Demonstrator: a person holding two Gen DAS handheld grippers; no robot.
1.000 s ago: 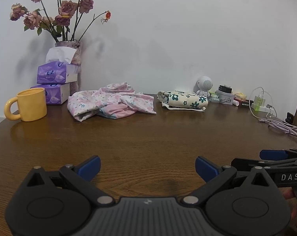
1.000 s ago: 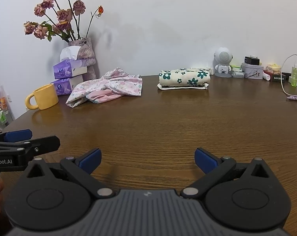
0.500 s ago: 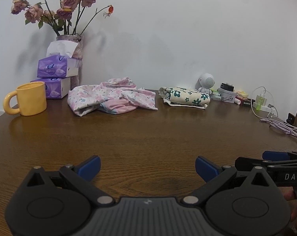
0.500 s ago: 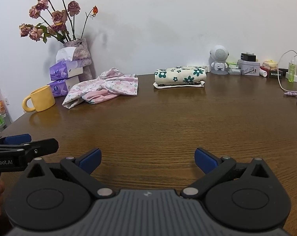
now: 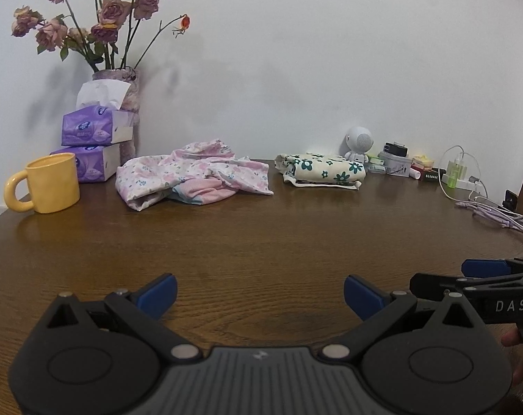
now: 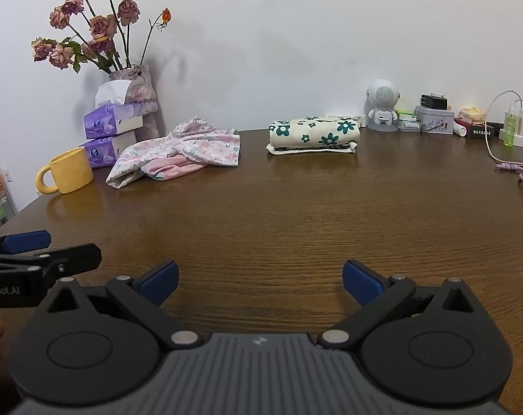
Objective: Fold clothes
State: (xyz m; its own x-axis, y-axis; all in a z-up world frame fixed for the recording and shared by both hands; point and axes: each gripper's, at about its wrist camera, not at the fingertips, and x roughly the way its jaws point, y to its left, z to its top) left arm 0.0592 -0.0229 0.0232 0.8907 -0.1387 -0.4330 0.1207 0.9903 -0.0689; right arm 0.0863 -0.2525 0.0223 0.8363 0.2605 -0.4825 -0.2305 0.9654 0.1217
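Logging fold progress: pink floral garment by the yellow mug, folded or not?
Not folded. The pink floral garment lies crumpled in a loose heap with uneven edges on the brown wooden table.

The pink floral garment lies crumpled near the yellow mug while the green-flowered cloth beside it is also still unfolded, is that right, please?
Not quite: the green-flowered cloth is already folded into a neat stack, as the right wrist view shows. The pink floral garment does lie crumpled near the yellow mug.
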